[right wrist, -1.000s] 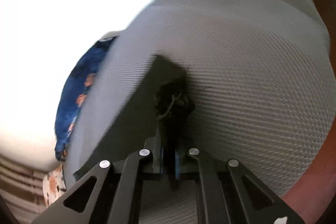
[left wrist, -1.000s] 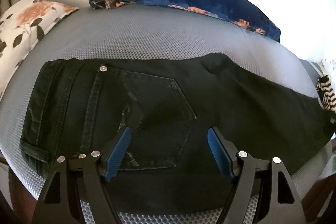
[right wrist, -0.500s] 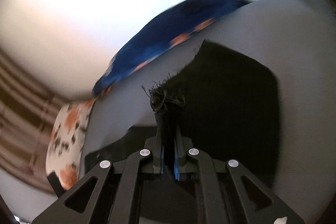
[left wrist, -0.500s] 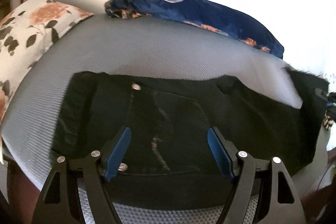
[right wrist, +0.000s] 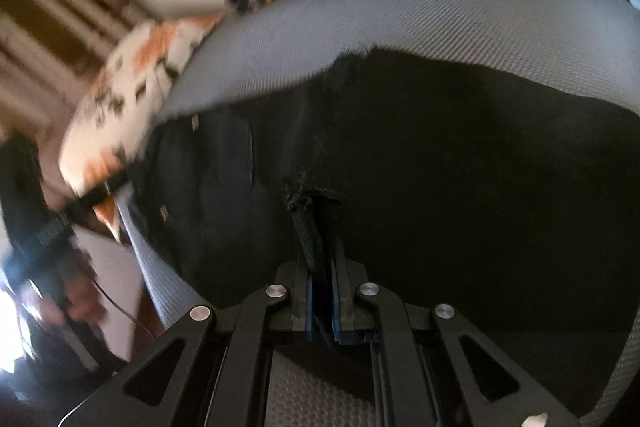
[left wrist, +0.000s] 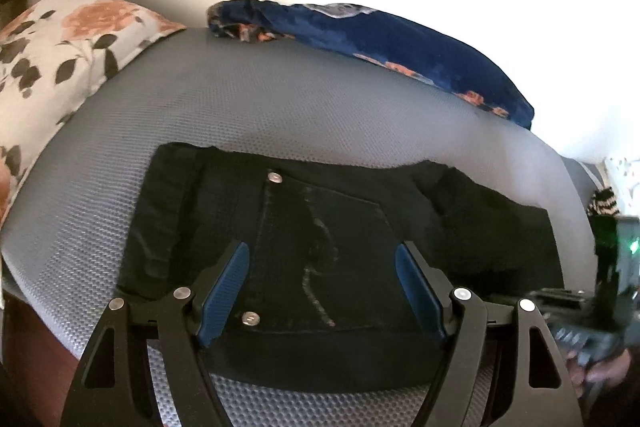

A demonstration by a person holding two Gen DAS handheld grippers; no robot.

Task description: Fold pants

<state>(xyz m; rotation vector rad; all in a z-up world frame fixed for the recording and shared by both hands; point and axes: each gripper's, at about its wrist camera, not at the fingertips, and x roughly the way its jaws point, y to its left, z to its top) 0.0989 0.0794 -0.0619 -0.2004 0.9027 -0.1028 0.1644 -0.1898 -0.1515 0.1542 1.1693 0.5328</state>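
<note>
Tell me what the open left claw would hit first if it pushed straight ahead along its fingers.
Most likely the black denim pants, around the back pocket that lies between the claw's spread blue pads. Nothing is seen between the claw and the cloth, though depth is hard to judge.

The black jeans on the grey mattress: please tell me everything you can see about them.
The black jeans are dark denim, lying flat on the grey textured mattress, back side up: a stitched back pocket and two metal rivets show. The waistband end points toward the floral pillow. The right gripper is shut on a frayed leg hem, carrying it over the seat part. The left gripper hovers open above the pocket, not gripping.
</note>
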